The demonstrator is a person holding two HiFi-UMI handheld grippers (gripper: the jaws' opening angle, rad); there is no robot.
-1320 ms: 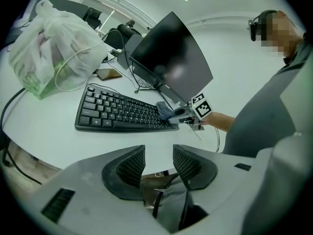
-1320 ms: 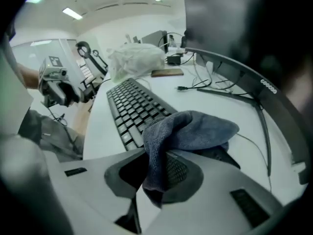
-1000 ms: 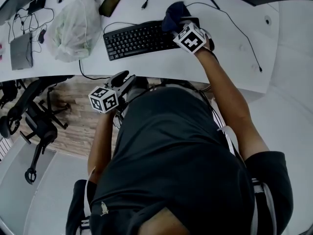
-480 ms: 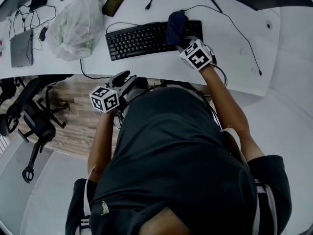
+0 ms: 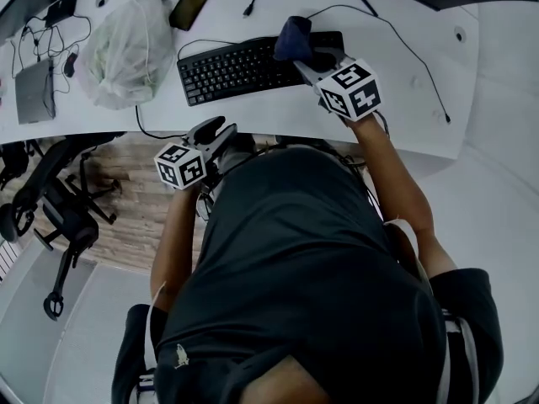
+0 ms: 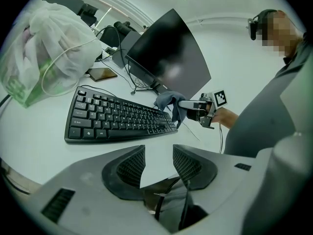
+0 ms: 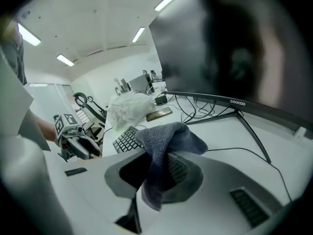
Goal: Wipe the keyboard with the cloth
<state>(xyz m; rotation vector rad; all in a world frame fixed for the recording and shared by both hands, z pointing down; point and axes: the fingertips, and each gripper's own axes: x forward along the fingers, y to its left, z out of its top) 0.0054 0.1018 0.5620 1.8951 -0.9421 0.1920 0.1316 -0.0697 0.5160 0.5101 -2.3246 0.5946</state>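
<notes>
A black keyboard (image 5: 232, 68) lies on the white desk (image 5: 396, 99). My right gripper (image 5: 310, 55) is shut on a dark blue cloth (image 5: 293, 34) and holds it in the air over the keyboard's right end. In the right gripper view the cloth (image 7: 164, 143) is pinched between the two jaws and droops over them. The left gripper view shows the cloth (image 6: 168, 102) hanging just above the keyboard (image 6: 117, 119). My left gripper (image 5: 217, 131) is open and holds nothing. It hovers off the desk's near edge, pointing toward the keyboard.
A bulging plastic bag (image 5: 130, 47) sits left of the keyboard, with a phone (image 5: 191, 3) behind it. A dark monitor (image 6: 168, 55) stands behind the keyboard, and cables (image 5: 396, 36) trail over the desk. Office chairs (image 5: 59, 209) stand on the floor at left.
My right gripper has lifted the cloth up off the right end of the keyboard and rolled its wrist. The left gripper has stayed in place.
</notes>
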